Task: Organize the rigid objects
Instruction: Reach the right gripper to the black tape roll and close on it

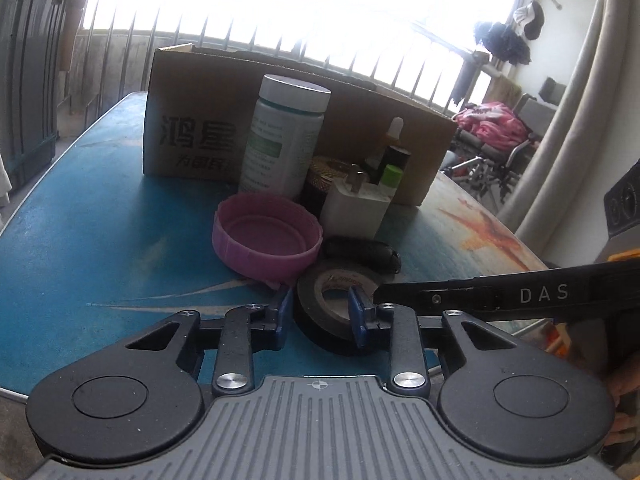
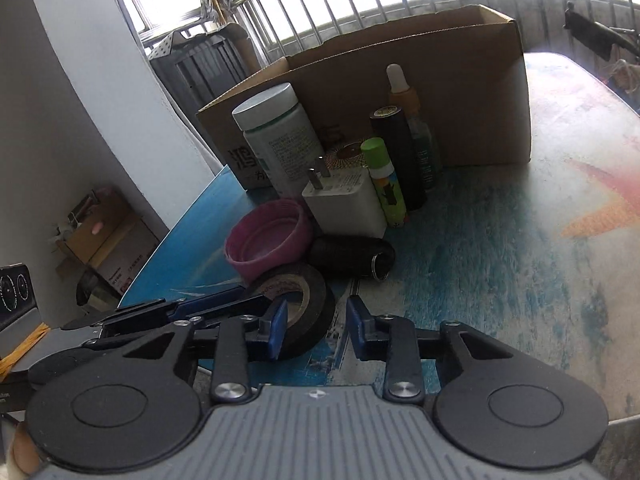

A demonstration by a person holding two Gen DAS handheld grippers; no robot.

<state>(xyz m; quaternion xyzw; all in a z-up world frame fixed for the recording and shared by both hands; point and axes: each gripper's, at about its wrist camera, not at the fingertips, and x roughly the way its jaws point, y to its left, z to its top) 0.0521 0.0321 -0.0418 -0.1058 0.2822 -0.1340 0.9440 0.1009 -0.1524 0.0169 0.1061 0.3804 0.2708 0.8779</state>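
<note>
A black tape roll (image 1: 320, 340) lies flat on the blue table (image 1: 100, 220), nearest me. My left gripper (image 1: 320, 312) straddles its left wall, one pad outside the roll and one over the hole, with a gap showing, so it stands open. From the right, my right gripper (image 2: 316, 326) straddles the other side of the tape roll (image 2: 316, 312); table shows between its right pad and the roll, so it is open too. A right finger (image 1: 440, 296) reaches in beside the roll. Behind lie a pink lid (image 1: 268, 236), a black cylinder (image 1: 362, 252) and a white charger (image 1: 354, 212).
An open cardboard box (image 1: 192, 120) stands at the back of the table. In front of it are a white pill bottle (image 1: 284, 136), a gold-topped tin (image 1: 326, 168), a green-capped tube (image 2: 386, 184), a tall black tube (image 2: 398, 156) and a dropper bottle (image 2: 400, 84).
</note>
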